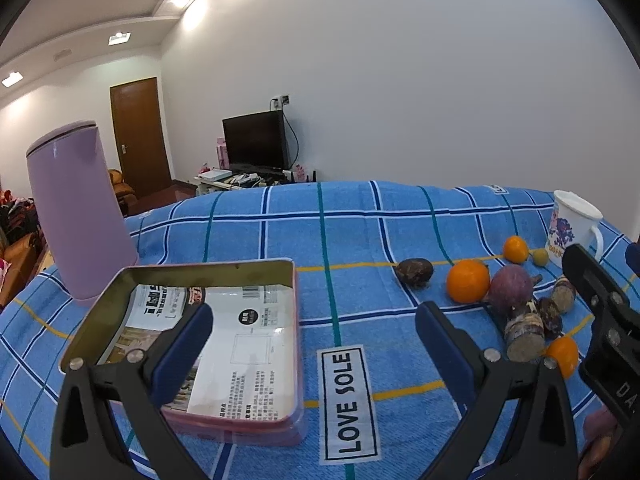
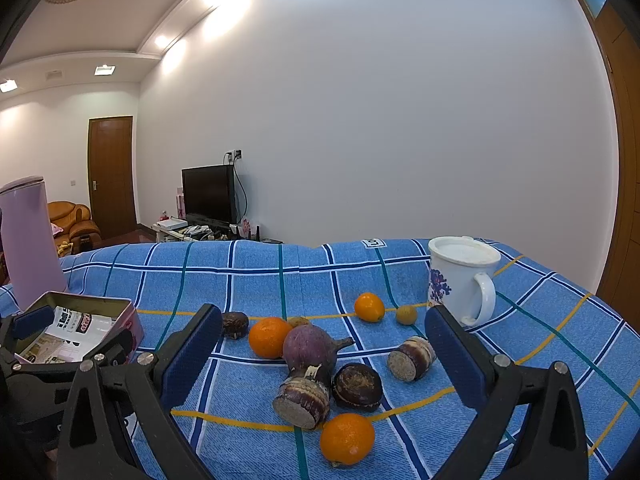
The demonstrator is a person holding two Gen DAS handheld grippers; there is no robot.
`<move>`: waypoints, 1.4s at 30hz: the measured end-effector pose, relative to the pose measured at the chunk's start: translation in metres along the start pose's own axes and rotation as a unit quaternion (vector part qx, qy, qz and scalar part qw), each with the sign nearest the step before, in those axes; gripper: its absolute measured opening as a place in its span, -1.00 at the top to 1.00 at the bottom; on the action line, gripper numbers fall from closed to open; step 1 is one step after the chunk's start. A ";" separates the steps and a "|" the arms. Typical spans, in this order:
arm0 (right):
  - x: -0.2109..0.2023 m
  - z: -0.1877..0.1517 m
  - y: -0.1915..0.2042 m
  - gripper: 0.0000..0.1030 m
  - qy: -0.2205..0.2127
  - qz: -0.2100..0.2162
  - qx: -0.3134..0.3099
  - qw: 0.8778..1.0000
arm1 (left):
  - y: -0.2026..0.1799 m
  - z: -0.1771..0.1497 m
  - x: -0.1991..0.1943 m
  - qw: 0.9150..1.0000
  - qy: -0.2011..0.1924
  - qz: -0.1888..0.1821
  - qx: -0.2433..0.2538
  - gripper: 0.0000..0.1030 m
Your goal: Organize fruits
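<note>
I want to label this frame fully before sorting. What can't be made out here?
- Tin: the left hand-held gripper covers part of the inside in the left wrist view.
- Small fruit behind the orange: mostly hidden in the right wrist view.
- Mug: contents hidden under a lid.

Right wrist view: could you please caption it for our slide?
Open right claw faces scattered oranges and chestnuts on blue checked cloth, beside a mug.

Left tongs [image 1: 314, 344] and right tongs [image 2: 324, 356]: black plastic frames (silver screws at the joints); blue padded fingers [image 2: 192, 360].
</note>
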State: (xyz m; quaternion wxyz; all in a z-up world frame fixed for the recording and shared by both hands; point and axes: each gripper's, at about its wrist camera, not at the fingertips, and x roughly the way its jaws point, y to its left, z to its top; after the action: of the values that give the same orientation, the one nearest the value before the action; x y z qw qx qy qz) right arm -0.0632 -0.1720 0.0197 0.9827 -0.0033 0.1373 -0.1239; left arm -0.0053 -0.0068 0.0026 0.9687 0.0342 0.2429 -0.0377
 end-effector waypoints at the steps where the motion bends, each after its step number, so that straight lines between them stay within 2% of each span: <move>1: -0.001 0.000 0.000 -0.98 0.000 0.000 0.000 1.000 | 0.000 0.000 0.000 1.000 -0.001 -0.001 0.000 -1.00; 42: 0.003 -0.001 0.000 -0.98 0.007 -0.001 -0.002 1.000 | 0.002 -0.002 -0.001 1.000 0.001 -0.003 0.001 -1.00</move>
State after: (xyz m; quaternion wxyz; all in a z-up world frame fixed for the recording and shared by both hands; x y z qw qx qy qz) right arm -0.0610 -0.1726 0.0183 0.9816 -0.0044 0.1446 -0.1244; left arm -0.0070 -0.0041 0.0014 0.9683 0.0349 0.2440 -0.0410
